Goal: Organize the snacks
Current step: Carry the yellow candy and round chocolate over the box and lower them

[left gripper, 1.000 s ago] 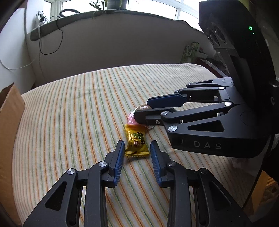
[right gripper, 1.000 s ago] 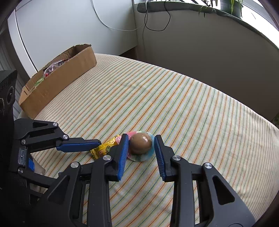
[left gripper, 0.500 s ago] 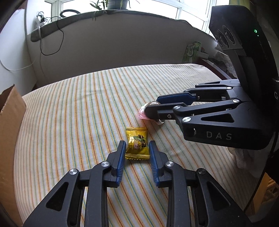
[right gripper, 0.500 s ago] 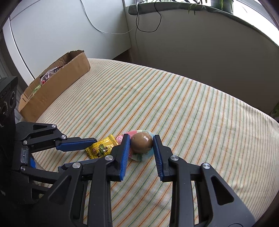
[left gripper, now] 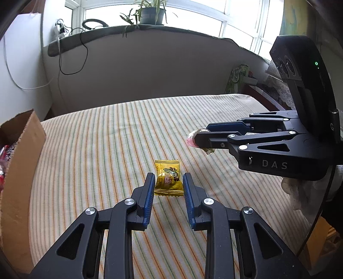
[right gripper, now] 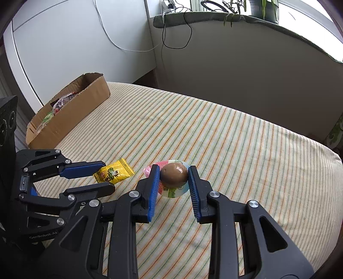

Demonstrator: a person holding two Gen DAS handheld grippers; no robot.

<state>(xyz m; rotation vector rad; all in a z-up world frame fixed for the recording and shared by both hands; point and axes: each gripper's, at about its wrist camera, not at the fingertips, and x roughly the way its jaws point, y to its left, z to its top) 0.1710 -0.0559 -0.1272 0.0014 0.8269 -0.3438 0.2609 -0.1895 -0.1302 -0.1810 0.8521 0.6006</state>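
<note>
holding two snacks, one per gripper: left gripper (left gripper: 168, 185) pads pinch the yellow candy packet (left gripper: 168, 180), right gripper (right gripper: 174, 182) is clamped on the packaged brown egg (right gripper: 173, 174), lifted just off the striped cloth (right gripper: 235, 150). count: 2 snacks in hand, none loose on the cloth. farther off, one cardboard box (right gripper: 70, 115) already has wrapped snacks in it. left to do, i'd guess: carry both over and drop them in.

Striped tablecloth (left gripper: 111, 137), grey wall (right gripper: 246, 70) — bright window (left gripper: 193, 12), potted plant (left gripper: 150, 12).
</note>
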